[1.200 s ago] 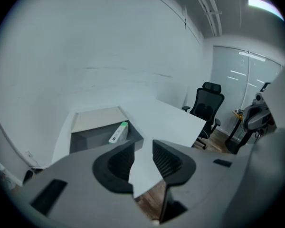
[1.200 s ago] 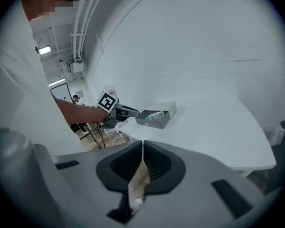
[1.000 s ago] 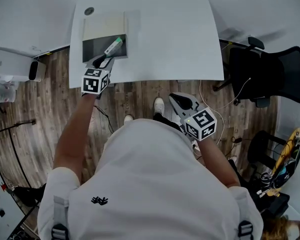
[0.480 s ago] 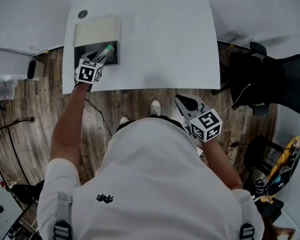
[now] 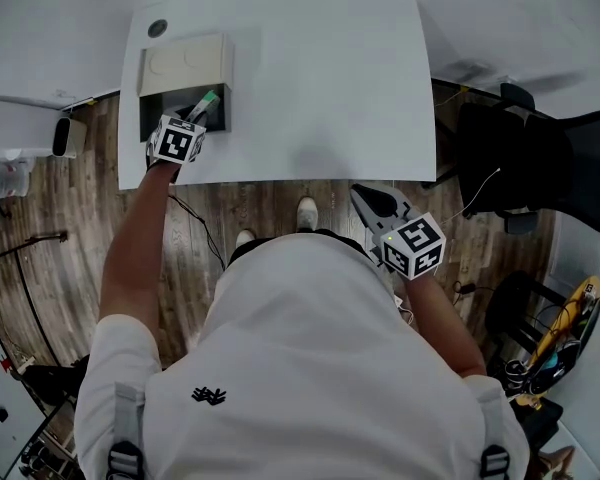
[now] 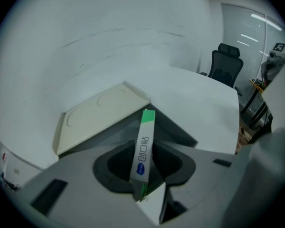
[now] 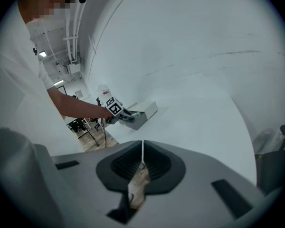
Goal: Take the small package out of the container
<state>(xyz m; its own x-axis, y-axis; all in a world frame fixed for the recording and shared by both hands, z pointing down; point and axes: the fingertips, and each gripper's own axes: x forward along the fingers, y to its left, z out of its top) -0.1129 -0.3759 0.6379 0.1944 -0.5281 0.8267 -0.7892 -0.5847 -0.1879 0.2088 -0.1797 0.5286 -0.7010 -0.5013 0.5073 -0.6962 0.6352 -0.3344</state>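
Note:
A grey container with a cream lid folded back stands at the white table's near left corner. The small package, a slim white and green box, stands tilted in the container's opening. My left gripper reaches in from the front. Its jaws are closing, and in the left gripper view the pads press on the package's lower end. My right gripper hangs off the table over the floor, shut with nothing in it. The right gripper view shows the container far off.
The white table carries a small round dark disc behind the container. A black office chair stands to the right of the table. Cables lie on the wood floor, and a white device sits at the left.
My left gripper has gone forward into the container's opening, and the package that lay ahead of it now sits between its jaws. The right gripper has barely moved.

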